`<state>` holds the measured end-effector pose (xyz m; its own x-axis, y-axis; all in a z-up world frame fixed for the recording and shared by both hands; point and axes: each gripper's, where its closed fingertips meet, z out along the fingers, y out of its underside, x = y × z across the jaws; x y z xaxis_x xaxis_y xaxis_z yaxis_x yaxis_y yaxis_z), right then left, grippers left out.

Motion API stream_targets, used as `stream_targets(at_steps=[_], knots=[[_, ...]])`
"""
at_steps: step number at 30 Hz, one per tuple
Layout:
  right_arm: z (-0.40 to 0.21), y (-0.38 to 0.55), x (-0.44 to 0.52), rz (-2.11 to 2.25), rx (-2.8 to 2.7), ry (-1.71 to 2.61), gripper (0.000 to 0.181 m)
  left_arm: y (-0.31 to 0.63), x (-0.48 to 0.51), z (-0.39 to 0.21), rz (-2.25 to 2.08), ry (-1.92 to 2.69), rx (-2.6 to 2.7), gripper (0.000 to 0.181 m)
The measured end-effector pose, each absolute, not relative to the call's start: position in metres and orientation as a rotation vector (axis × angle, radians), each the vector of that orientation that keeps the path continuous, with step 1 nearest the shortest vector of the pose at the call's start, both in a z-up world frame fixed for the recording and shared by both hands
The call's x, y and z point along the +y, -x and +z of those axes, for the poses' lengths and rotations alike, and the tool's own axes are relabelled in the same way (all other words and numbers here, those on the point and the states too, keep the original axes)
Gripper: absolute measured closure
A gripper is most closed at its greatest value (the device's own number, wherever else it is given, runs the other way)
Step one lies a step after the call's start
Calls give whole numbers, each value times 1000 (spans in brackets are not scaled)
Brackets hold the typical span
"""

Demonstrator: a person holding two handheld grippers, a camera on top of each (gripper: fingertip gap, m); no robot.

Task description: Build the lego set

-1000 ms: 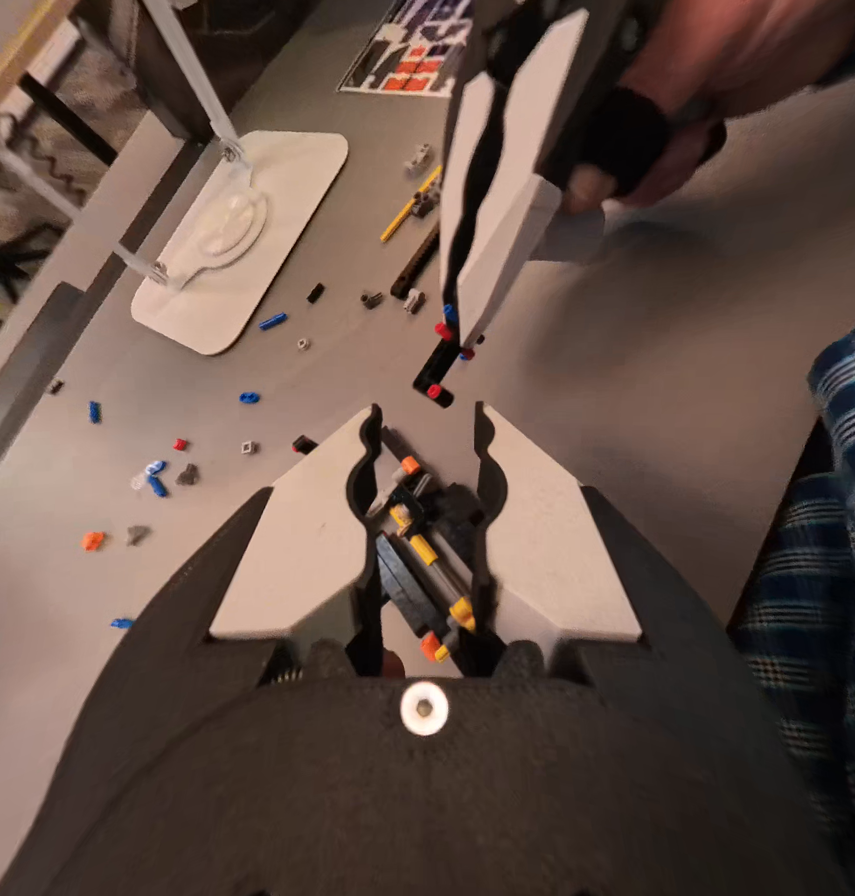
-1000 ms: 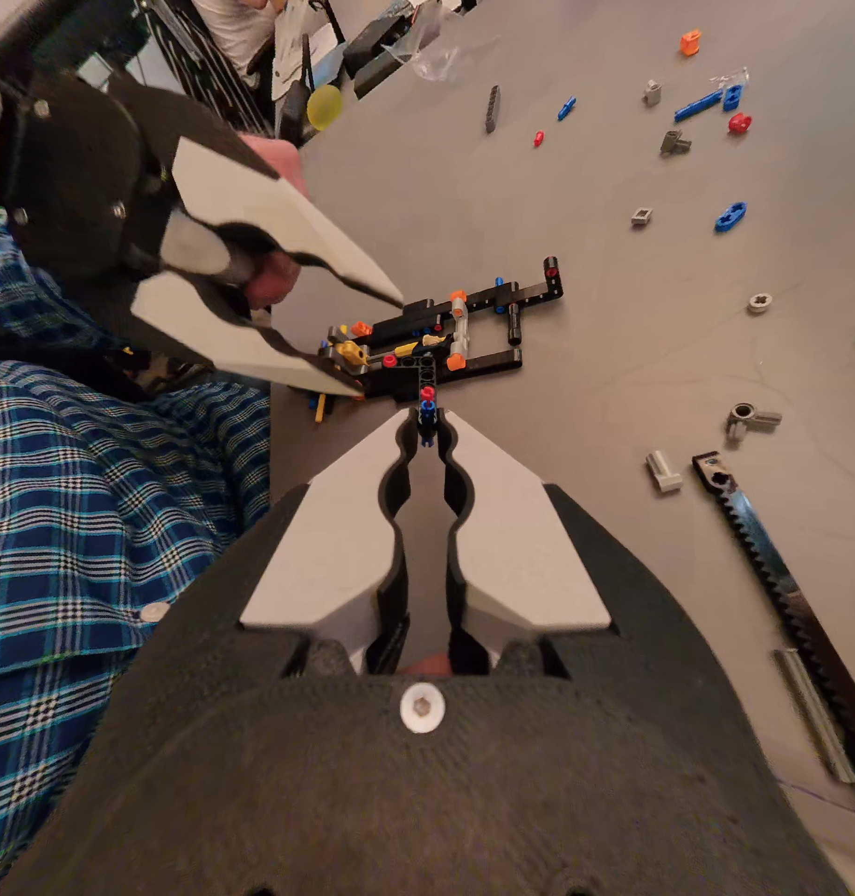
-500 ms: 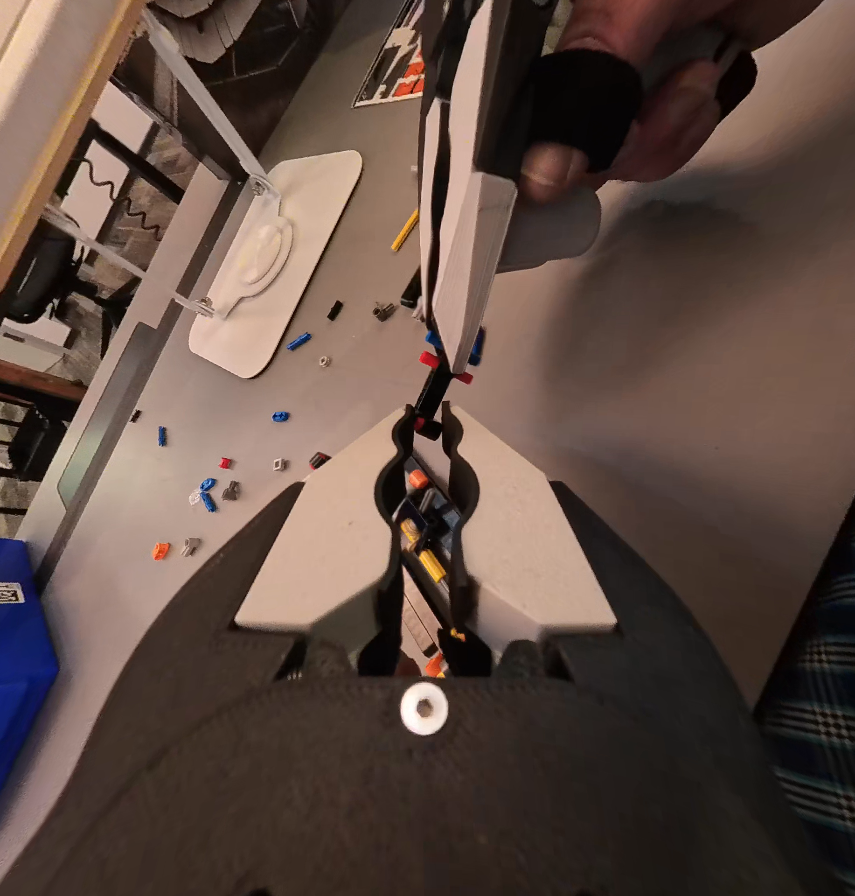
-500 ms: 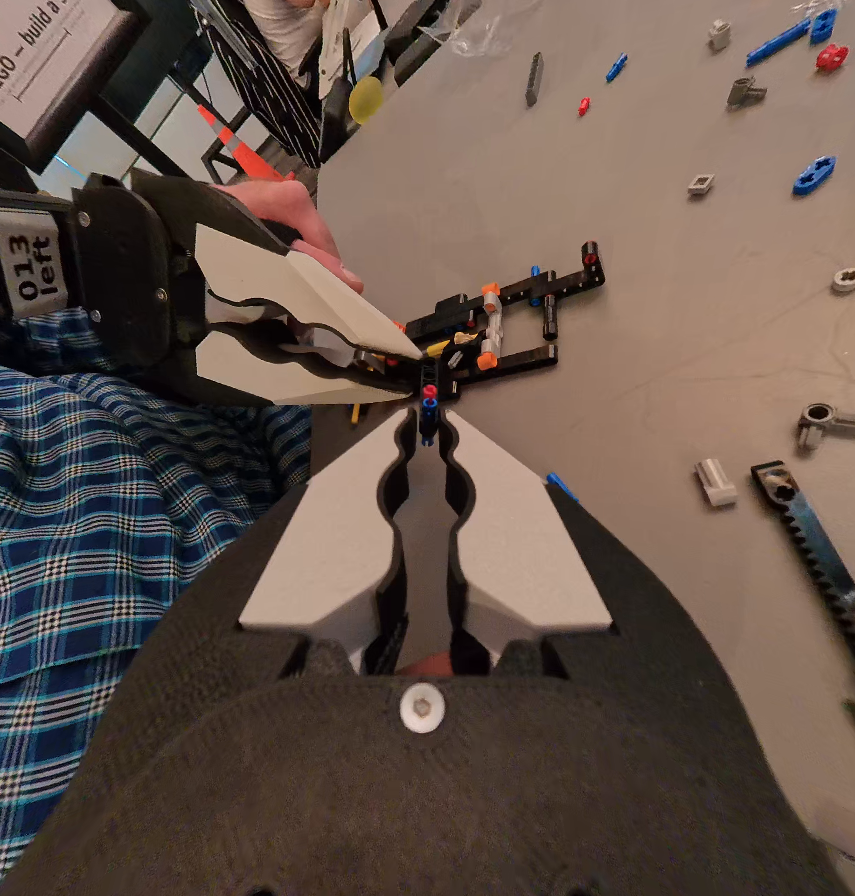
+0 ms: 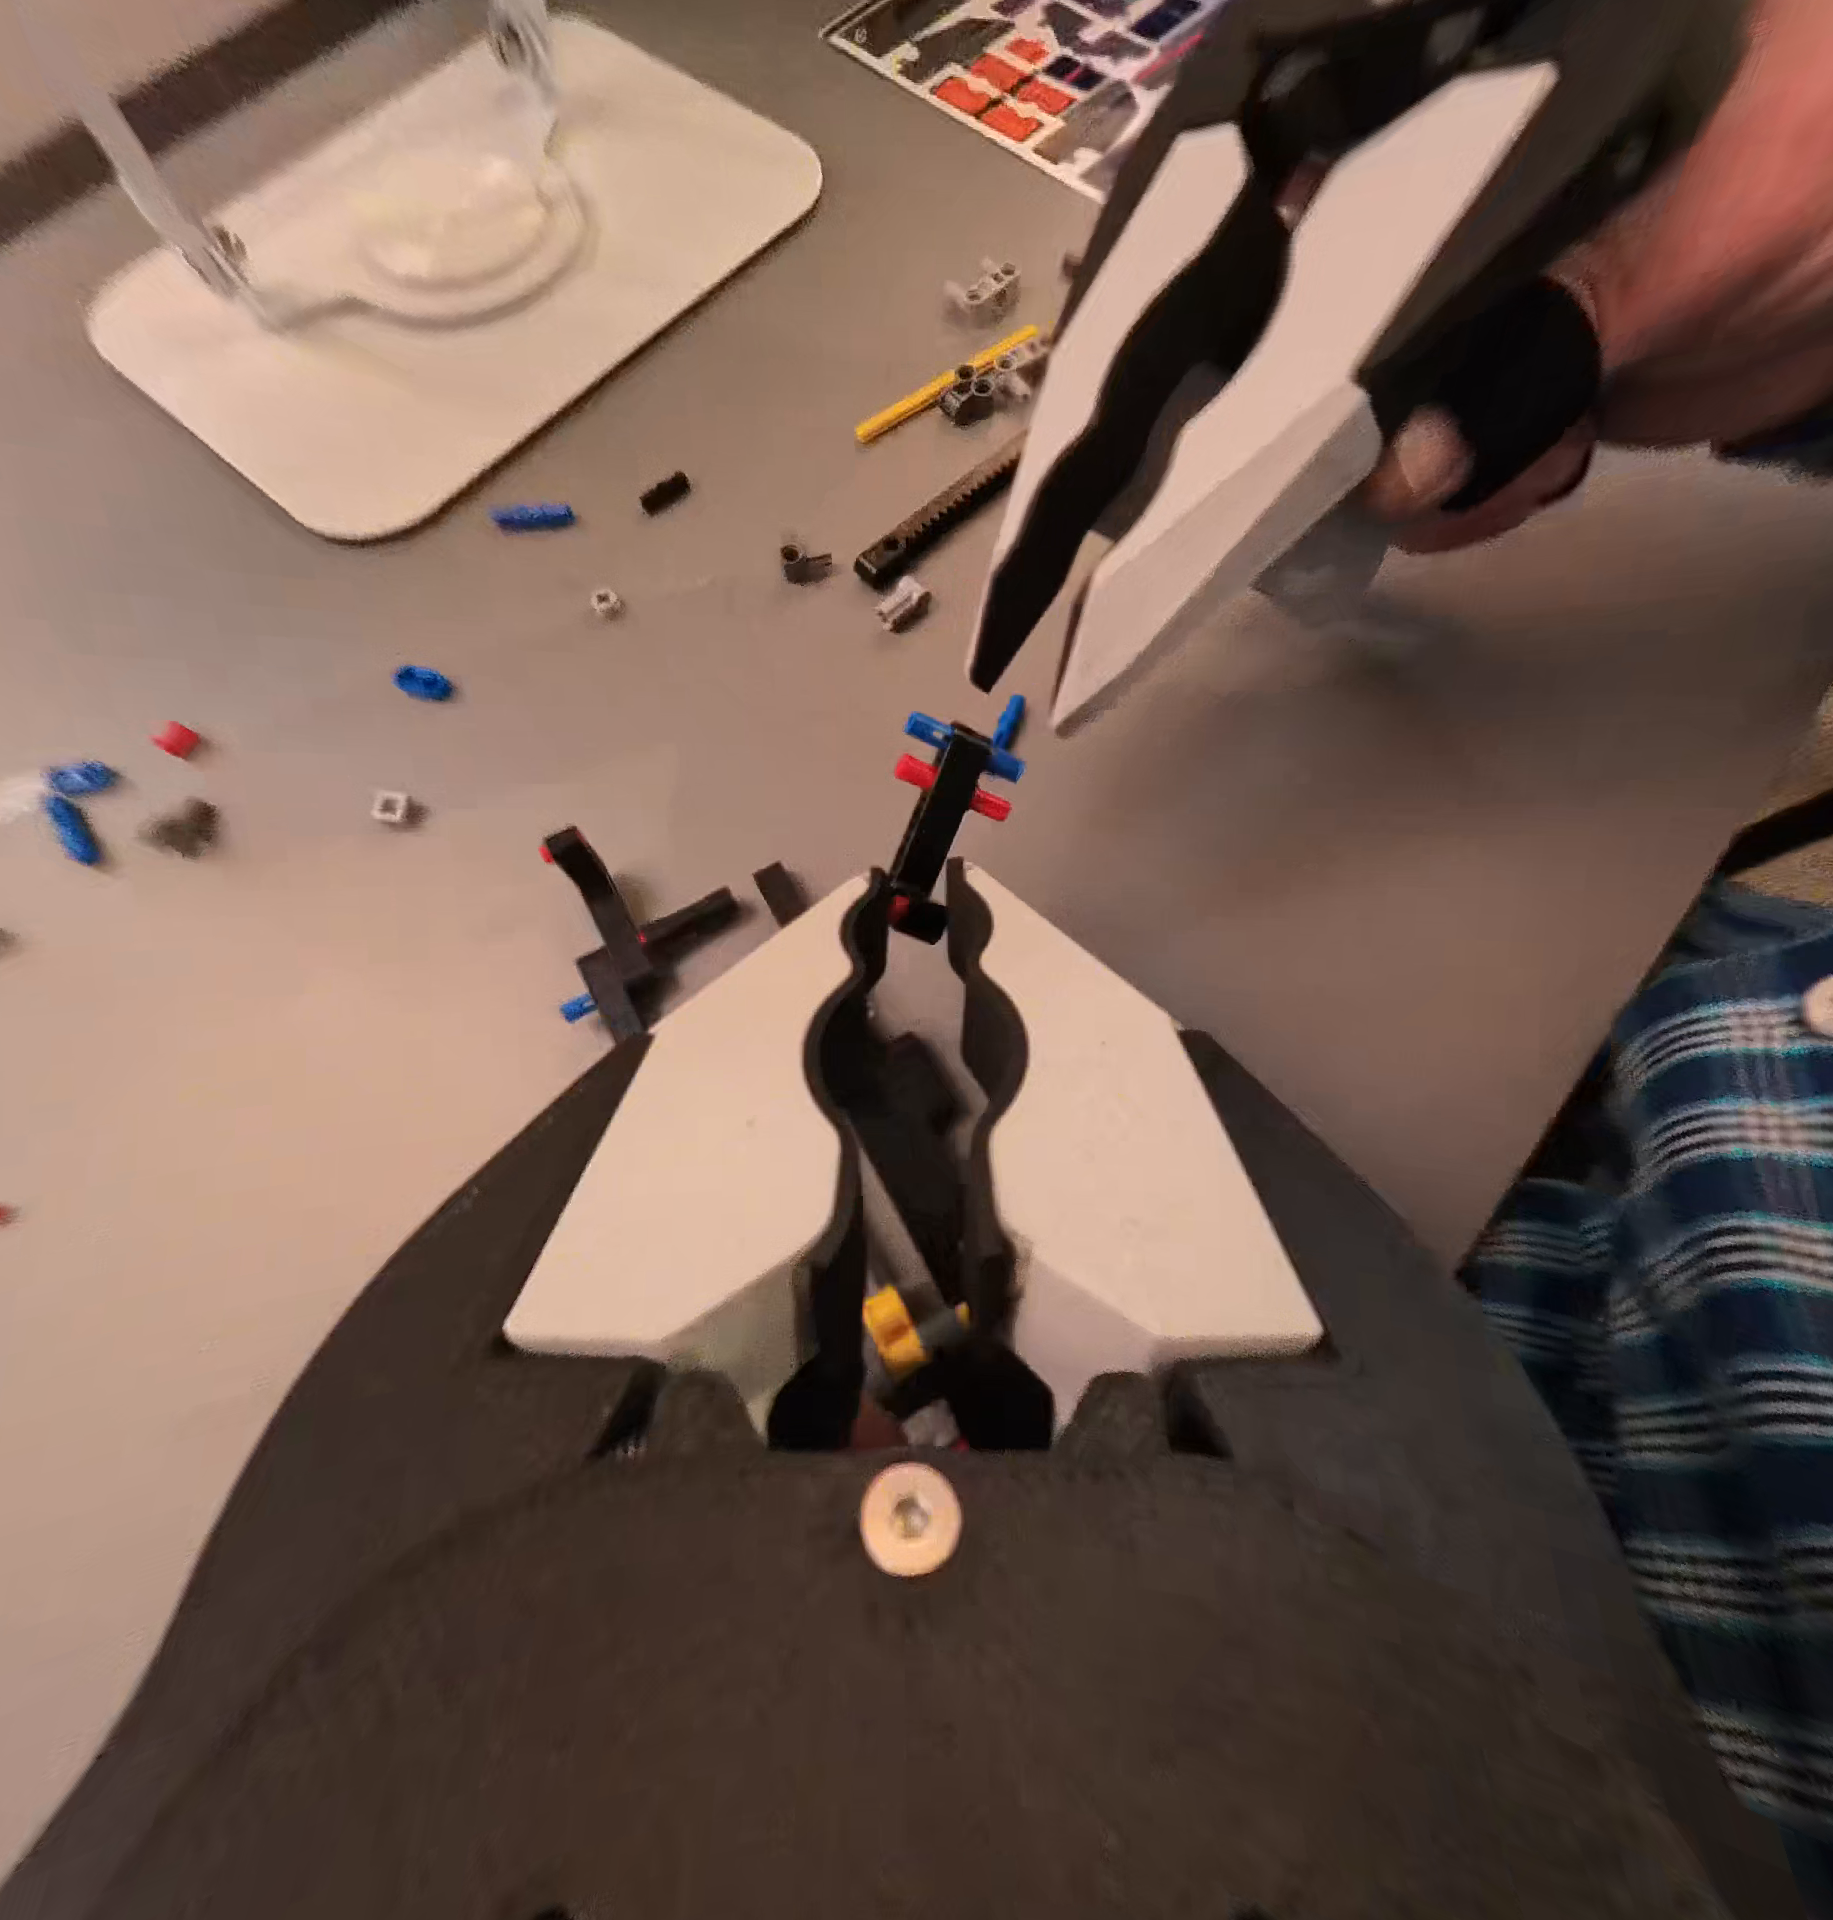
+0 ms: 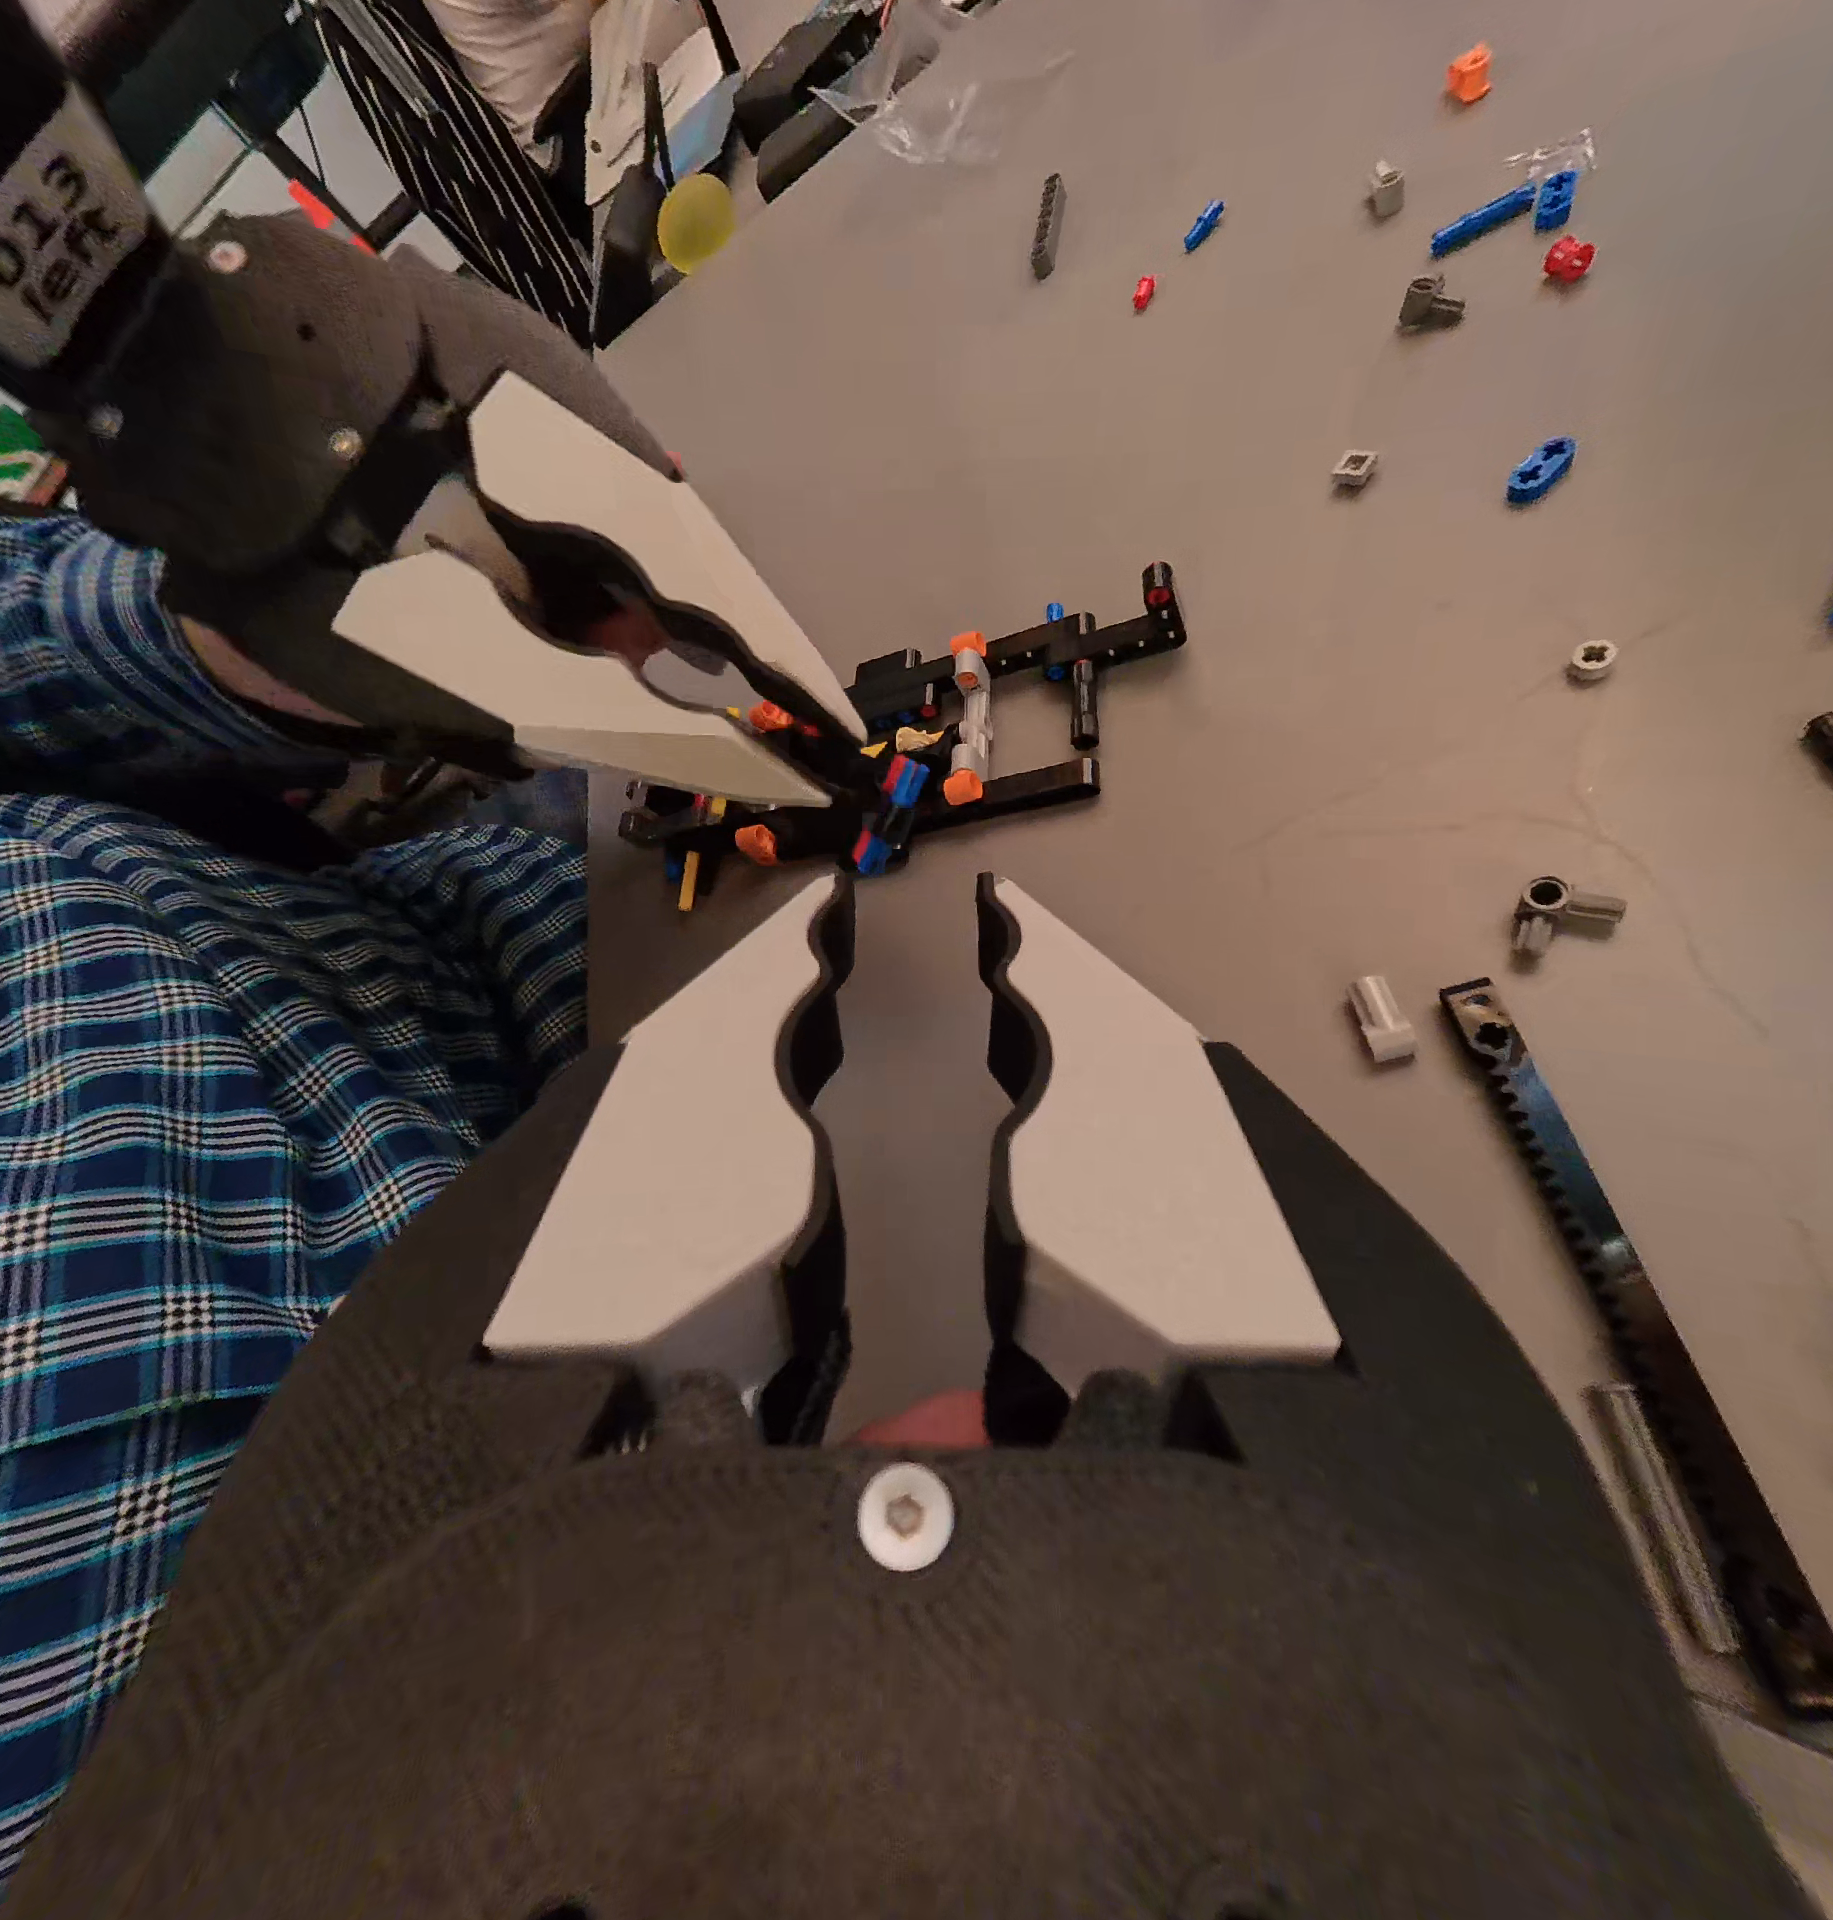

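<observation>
The left claw (image 5: 910,883), with white fingers on a black body, is closed on the near end of a short black lego beam (image 5: 941,808) that carries blue and red pins, and this beam stands up from the claw tips, tilted a little to the right. In the right wrist view the same beam (image 6: 888,805) sits at the near edge of the black lego frame assembly (image 6: 1005,707), which has orange, grey and yellow parts and lies on the grey tabletop (image 6: 1255,727); I cannot tell if the beam is already joined to the frame. The right claw (image 6: 912,883) is open and holds nothing, its tips are just beside the beam but apart from it. In the left wrist view this right claw (image 5: 1026,707) hangs above and to the right of the beam top, held by a hand (image 5: 1639,343) in a black fingerless glove. Loose small pieces in blue, red, orange and grey are spread over the tabletop, and a long black toothed rack (image 6: 1639,1340) lies at the right. A white flat base with a clear stand (image 5: 444,270) is at the far left, and a printed sticker sheet (image 5: 1026,73) lies at the far edge. A blue plaid shirt (image 6: 216,1091) of the person is at the near side.
</observation>
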<state>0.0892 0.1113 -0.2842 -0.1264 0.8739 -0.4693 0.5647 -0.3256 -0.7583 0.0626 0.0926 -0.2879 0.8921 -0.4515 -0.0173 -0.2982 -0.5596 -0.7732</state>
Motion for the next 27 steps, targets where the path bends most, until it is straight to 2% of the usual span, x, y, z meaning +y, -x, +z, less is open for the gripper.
stream_targets(at_steps=[1, 10, 17, 22, 27], knots=[[-284, -89, 111, 1426, -1607, 1833, 159, -61, 94, -286, -265, 2208, 488, 172], [-277, -84, 108, 1189, -1719, 1630, 155, -58, 93, -294, -430, 2297, 306, 172], [-284, -80, 114, 983, -1774, 1531, 158, -57, 98, -292, -511, 2297, 205, 172], [-282, -79, 114, 1009, -1755, 1524, 163, -57, 100, -289, -558, 2280, 159, 172], [-277, -78, 113, 1050, -1750, 1503, 159, -65, 103, -274, -728, 2195, 123, 172]])
